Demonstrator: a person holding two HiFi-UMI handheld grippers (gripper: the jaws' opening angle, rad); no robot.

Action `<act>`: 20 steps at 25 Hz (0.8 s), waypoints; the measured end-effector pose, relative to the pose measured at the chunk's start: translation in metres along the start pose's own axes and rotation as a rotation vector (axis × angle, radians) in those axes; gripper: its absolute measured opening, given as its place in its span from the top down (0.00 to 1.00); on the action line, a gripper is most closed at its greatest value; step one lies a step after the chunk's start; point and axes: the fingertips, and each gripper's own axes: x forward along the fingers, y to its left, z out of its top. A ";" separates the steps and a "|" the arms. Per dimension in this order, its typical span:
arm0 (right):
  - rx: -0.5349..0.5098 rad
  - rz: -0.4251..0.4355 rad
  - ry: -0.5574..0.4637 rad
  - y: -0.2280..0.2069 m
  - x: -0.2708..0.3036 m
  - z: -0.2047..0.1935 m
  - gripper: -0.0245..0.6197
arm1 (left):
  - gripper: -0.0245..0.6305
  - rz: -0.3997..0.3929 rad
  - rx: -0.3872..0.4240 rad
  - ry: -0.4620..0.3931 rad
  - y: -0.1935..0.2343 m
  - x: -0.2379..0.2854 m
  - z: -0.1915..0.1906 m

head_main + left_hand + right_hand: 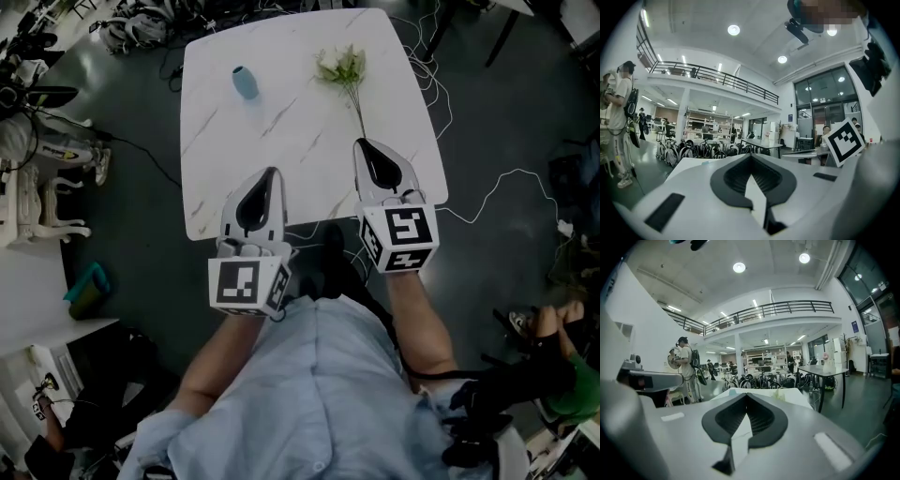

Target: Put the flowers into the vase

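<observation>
A white marble-patterned table (281, 131) stands on a dark floor, and both of the task's things lie on it, well apart from each other. The small blue vase (245, 82) stands upright in the far left part of the tabletop. The flowers (340, 67), a pale bunch with green leaves, lie flat at the far right, blooms toward the far edge. Their thin stem runs toward the near right. The left gripper (273, 172) reaches over the near edge of the table at the left. Its own view shows the dark pads meeting at the tips, so its jaws are closed with nothing between them. The right gripper (360, 143) reaches a little farther over the table at the right. Its jaws are likewise pressed together and empty. The near end of the stem lies just beside its tip, but it is not clear whether the two touch. The vase is well beyond the left gripper, farther and slightly to the left. A white cable (506, 183) trails over the floor to the right of the table, and a white chair (37, 202) stands on the left.
</observation>
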 end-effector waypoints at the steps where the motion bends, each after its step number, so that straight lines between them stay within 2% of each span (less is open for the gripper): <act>1: 0.003 0.005 0.005 -0.007 0.008 0.000 0.96 | 0.96 0.004 0.005 0.002 0.000 0.010 0.002; 12: 0.023 0.035 0.061 -0.061 0.065 0.003 0.96 | 0.96 0.044 0.024 0.021 -0.001 0.074 0.023; 20: 0.000 0.007 0.165 -0.082 0.103 -0.017 0.94 | 0.96 0.029 -0.009 0.055 0.021 0.111 0.013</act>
